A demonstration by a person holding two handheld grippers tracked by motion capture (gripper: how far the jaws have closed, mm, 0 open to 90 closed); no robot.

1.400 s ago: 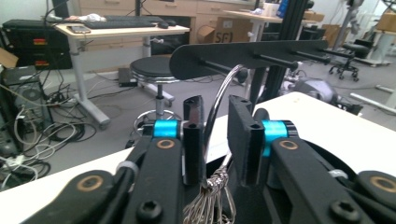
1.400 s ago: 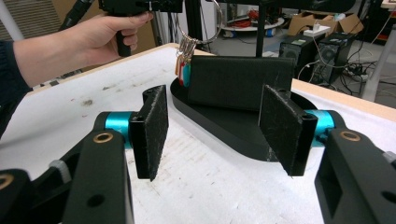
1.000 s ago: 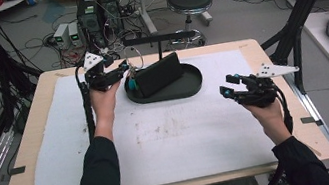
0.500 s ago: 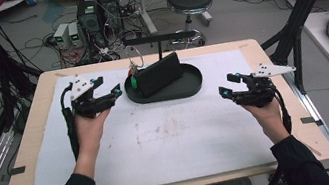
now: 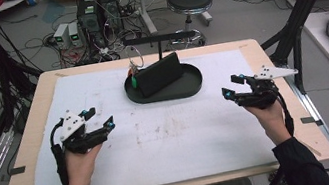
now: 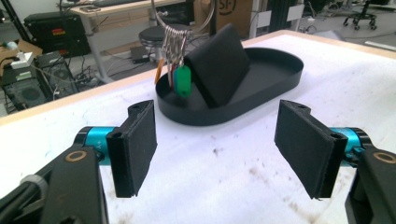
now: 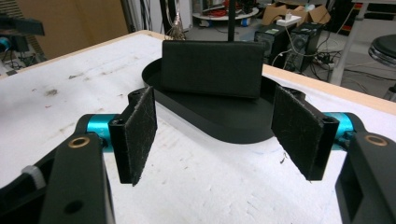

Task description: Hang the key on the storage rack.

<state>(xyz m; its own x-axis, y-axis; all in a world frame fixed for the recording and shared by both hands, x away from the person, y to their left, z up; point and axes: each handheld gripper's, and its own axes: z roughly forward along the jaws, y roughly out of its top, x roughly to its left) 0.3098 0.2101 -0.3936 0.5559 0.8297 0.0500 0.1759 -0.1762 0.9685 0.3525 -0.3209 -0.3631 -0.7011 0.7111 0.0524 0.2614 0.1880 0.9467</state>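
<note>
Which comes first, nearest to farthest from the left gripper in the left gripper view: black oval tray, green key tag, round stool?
1. Black oval tray: on the white mat just ahead of the left gripper.
2. Green key tag: hanging over the tray's left end.
3. Round stool: on the floor beyond the table edge.

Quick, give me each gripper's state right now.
Left gripper: open, jaws just opened wider, nothing between them.
Right gripper: open, jaws just opened wider, holding nothing.

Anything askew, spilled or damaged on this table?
Nothing spilled or broken. The black oval tray sits flat, a black rectangular block leaning upright in it, a key bunch with green tag at its end. The white mat carries brownish smudges mid-table.
</note>
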